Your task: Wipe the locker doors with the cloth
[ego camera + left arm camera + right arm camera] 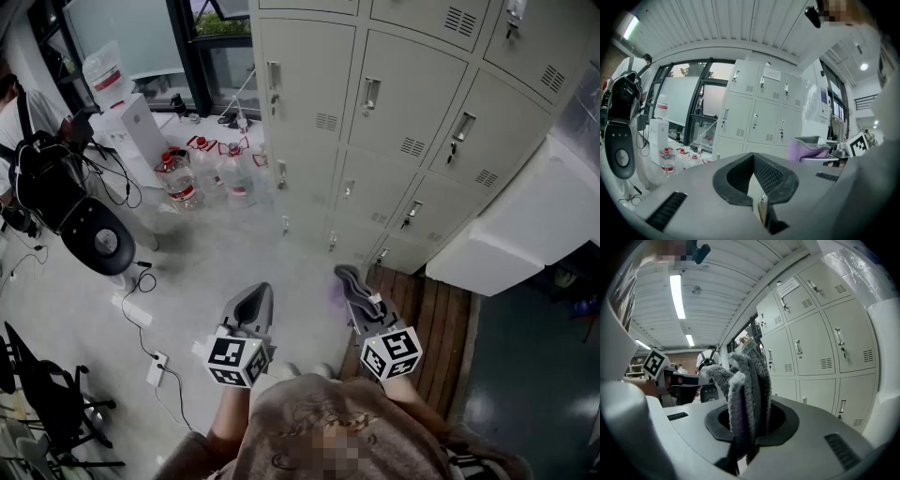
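The beige lockers [394,103] stand ahead of me, all doors closed, several with keys in their locks. My right gripper [349,283] is shut on a grey and purple cloth [339,279], held short of the lowest locker row without touching it. In the right gripper view the cloth [745,394] stands up folded between the jaws, with the lockers [811,343] to its right. My left gripper [255,300] is to the left of it, shut on nothing. The left gripper view shows the lockers [759,112] ahead and the cloth [808,146] at the right.
Several water bottles [202,173] and a white water dispenser [122,117] stand left of the lockers. A black bag [66,202] and a person [11,122] are at far left. A power strip [155,368] with cable lies on the floor. A white box [525,230] juts out at right above wooden slats [441,328].
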Tool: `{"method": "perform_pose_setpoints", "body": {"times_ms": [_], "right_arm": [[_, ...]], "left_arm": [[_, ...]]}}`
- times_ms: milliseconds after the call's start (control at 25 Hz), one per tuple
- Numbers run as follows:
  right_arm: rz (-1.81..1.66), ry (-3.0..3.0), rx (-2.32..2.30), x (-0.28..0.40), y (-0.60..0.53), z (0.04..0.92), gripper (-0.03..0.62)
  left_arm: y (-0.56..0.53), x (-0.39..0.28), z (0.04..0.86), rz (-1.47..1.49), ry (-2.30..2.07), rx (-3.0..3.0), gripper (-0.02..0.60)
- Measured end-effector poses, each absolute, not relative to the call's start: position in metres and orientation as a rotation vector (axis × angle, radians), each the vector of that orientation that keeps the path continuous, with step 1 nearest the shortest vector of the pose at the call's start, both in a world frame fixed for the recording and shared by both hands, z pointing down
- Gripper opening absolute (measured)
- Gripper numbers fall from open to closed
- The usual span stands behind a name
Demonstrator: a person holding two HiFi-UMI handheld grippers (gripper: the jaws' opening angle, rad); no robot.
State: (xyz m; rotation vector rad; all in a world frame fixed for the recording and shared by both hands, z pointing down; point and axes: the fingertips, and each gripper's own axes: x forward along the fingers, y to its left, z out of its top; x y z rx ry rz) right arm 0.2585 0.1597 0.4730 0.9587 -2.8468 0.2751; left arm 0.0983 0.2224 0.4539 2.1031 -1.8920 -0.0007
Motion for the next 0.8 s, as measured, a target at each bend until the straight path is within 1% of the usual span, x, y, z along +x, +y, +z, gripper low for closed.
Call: {"method": "perform_pose_setpoints", "body": {"times_ms": [400,800], "right_arm": [[0.29,-2.887,0.899,0.264,0.158,0.468,0.051],[0.284,-2.855,0.823,0.285,0.145,0.495,0.051]], "left_arm": [[0.218,0.107,0.453,-0.02,-1.936,2.099,0.0],[0.206,0.112,0.463,-0.014,-1.995,2.065,0.0]]}}
